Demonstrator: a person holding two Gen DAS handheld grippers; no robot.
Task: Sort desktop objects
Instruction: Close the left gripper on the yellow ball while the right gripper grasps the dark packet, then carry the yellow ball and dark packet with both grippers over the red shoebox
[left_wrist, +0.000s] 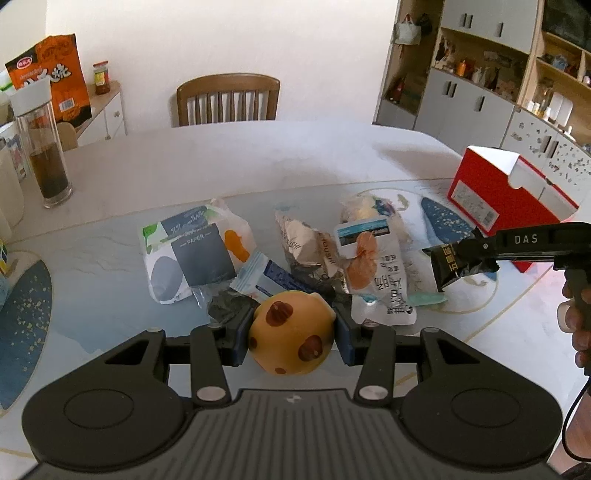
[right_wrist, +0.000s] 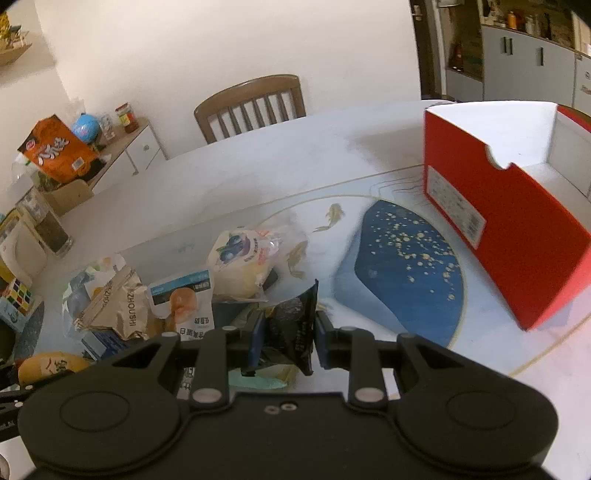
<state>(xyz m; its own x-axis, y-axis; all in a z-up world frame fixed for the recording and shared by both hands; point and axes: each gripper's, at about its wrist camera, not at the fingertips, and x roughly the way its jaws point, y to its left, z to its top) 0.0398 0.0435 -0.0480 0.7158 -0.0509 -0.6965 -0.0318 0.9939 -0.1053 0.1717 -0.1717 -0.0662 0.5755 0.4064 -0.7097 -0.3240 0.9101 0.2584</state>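
Dining room, pale desk (left_wrist: 229, 155) with blue-patterned mat — snack packets heaped mid-desk. Left gripper (left_wrist: 291, 334) clamps yellow spotted ball (left_wrist: 291, 332). Right gripper (right_wrist: 288, 338) pinches black sachet (right_wrist: 291, 328), long axis upright — near open red box (right_wrist: 509, 236) at the right edge.

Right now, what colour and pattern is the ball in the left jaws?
Yellow ball with brown spots, clearest in the left wrist view.

Soft daylight; we saw pale glare on the table (left_wrist: 258, 155). Fisheye bent edges, corners went black. The red box (right_wrist: 517, 236) blurred slightly; shadows stayed faint.
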